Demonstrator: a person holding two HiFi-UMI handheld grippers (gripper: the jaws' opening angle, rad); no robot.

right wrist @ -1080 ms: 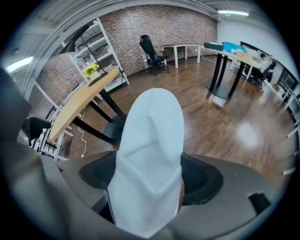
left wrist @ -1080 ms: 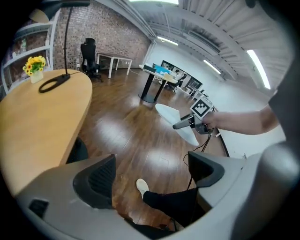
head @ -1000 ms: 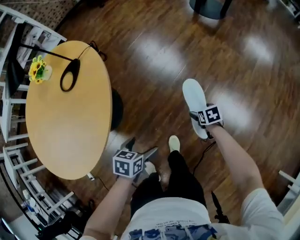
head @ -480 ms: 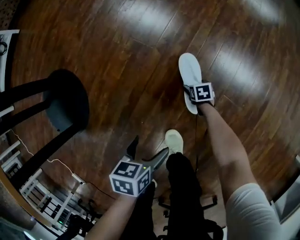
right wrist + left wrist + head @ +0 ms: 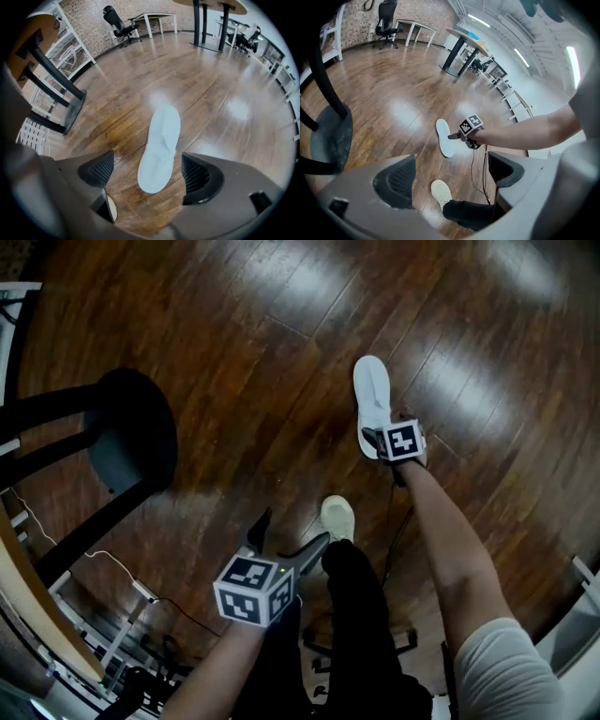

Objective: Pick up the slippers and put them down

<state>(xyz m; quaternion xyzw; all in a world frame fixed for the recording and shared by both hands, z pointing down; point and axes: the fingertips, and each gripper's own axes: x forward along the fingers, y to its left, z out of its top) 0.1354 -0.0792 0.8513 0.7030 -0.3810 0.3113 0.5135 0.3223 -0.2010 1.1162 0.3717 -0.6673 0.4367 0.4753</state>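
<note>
One white slipper lies flat on the dark wooden floor. My right gripper points steeply down over its heel end. In the right gripper view the slipper lies between the pads without touching them, and the jaws of my right gripper are opening. My left gripper hangs open above the floor at the lower middle, with nothing between its fingers. The left gripper view shows my left gripper, the slipper and the right gripper's marker cube further out. I see no second slipper.
The person's pale shoe stands on the floor between the grippers. A black table base with its dark legs fills the left. A white rack and cables sit at the lower left. An office chair and desks stand far off.
The person has bent low, and both grippers have sunk toward the floor. The slipper came down with the right gripper and now rests on the boards.
</note>
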